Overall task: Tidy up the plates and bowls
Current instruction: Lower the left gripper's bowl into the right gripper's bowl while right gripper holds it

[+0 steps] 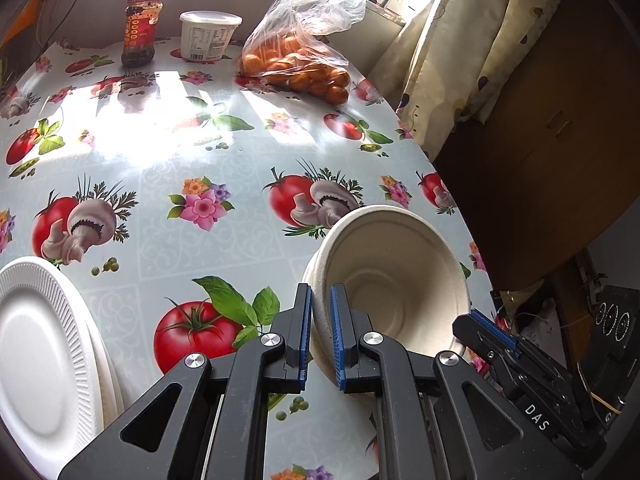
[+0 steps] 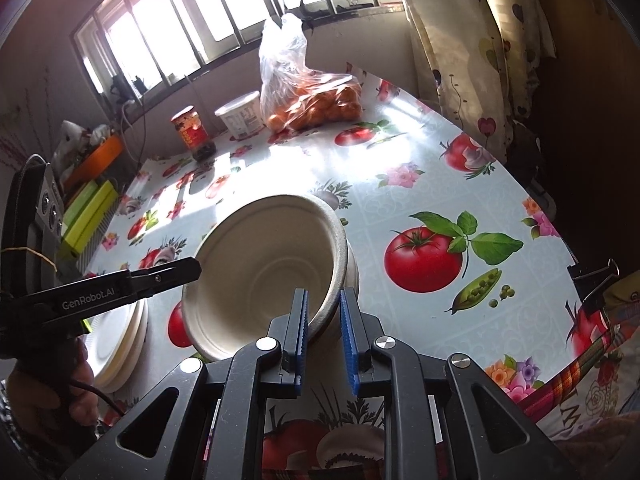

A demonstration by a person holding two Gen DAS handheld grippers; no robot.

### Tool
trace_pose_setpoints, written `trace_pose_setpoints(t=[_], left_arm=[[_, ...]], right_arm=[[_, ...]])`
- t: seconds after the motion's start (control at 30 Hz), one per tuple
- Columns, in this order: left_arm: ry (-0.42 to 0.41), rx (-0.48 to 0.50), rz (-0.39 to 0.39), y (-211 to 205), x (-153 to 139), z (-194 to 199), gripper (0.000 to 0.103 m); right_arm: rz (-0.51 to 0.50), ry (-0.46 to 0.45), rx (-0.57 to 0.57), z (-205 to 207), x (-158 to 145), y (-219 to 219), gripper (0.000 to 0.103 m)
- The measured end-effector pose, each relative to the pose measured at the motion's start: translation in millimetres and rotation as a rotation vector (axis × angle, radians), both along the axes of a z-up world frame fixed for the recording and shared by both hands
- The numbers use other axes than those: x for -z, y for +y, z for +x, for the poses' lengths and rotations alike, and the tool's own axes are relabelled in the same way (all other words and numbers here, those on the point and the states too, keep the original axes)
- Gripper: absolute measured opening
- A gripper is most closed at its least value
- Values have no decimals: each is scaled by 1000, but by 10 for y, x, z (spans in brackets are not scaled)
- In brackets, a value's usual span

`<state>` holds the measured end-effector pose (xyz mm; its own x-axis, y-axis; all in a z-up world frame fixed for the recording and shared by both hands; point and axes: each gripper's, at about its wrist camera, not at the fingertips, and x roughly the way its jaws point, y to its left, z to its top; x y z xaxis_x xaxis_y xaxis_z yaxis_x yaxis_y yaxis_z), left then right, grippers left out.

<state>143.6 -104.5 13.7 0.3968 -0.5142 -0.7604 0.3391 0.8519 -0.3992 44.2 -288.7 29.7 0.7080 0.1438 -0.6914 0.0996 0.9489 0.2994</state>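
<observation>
A stack of beige paper bowls (image 1: 394,276) (image 2: 264,276) is tilted on its side above the table, held at opposite rims by both grippers. My left gripper (image 1: 320,336) is shut on the bowls' left rim; it also shows in the right wrist view (image 2: 192,268). My right gripper (image 2: 323,340) is shut on the bowls' right rim; one of its fingers (image 1: 486,330) shows in the left wrist view. A stack of white foam plates (image 1: 36,360) (image 2: 116,352) lies on the table to the left of the bowls.
The table (image 1: 208,240) has a glossy tomato-print cloth. At the far edge stand a sauce jar (image 1: 139,30), a white tub (image 1: 208,36) and a plastic bag of oranges (image 1: 300,60). A curtain (image 1: 460,40) hangs right; a wooden cabinet (image 1: 560,140) stands beyond the table's right edge.
</observation>
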Motion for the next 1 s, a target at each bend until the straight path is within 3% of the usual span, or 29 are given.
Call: trace_pose_setpoints(t=[1.0], left_arm=[[15, -3, 6, -8, 51, 33, 10]], right_arm=[[0, 7, 2, 14, 43, 1, 18]])
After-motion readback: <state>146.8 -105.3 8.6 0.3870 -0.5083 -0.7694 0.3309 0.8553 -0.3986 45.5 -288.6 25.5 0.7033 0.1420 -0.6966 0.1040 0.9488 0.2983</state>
